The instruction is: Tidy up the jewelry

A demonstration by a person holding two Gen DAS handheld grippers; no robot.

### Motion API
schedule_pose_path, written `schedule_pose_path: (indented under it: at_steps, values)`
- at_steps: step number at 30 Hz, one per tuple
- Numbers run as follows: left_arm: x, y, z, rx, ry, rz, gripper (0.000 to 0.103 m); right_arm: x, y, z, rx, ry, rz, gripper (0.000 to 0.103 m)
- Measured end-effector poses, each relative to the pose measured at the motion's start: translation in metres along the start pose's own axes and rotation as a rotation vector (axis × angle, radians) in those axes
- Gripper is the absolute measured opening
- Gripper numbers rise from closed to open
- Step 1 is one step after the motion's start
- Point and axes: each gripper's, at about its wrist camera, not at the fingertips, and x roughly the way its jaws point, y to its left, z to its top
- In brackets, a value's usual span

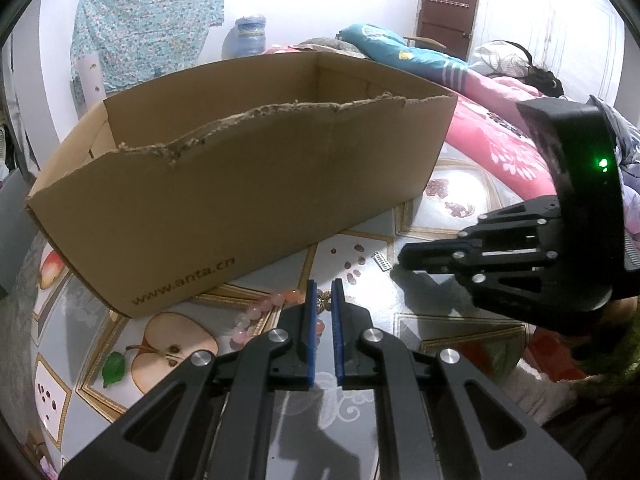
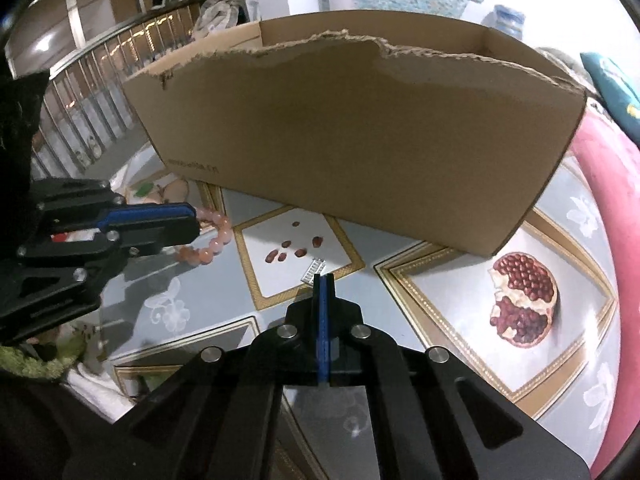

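Left gripper (image 1: 324,294) is clamped on a pink bead bracelet (image 1: 256,314) at a small bronze-coloured charm between its blue pads; the rest of the beads trail off to the left on the table (image 1: 452,332). In the right wrist view the same bracelet (image 2: 212,242) curls out from under that gripper's (image 2: 192,220) tip. Right gripper (image 2: 324,280) has its blue pads pressed flat together with nothing between them, its tip just above a small silvery ridged clip (image 2: 314,271) lying on the table; whether it touches the clip cannot be told. Behind both stands an open cardboard box (image 1: 240,184) with a torn front rim, printed "www.anta.cn" low on its near wall. The table's cloth is printed with fruit: a halved apple (image 1: 172,346) and a split pomegranate (image 2: 524,300).
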Motion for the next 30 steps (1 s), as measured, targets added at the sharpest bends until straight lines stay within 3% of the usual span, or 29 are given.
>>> schedule_pose_path:
  at_steps: [2,5,7,10,12,30]
  values:
    - [-0.001,0.001,-0.001,-0.005,-0.002,0.003,0.006,0.002,0.001,0.004,0.021,-0.009,-0.007,0.003]
    - [-0.003,0.002,-0.001,-0.008,-0.008,0.007,0.006,0.007,0.002,0.01,0.05,-0.012,0.0,0.017]
    - [-0.006,0.002,-0.002,-0.013,-0.012,0.01,0.006,0.015,0.009,0.012,0.034,0.009,-0.023,0.018]
    - [-0.008,0.005,-0.003,-0.02,-0.017,0.013,0.006,0.018,0.025,0.009,-0.025,0.01,-0.1,0.018]
    - [-0.009,0.006,-0.004,-0.023,-0.019,0.014,0.006,0.019,0.03,0.009,-0.042,0.011,-0.135,0.006]
    - [-0.013,0.005,-0.008,-0.029,-0.037,0.005,0.006,0.001,-0.009,0.006,0.117,0.031,-0.055,0.0]
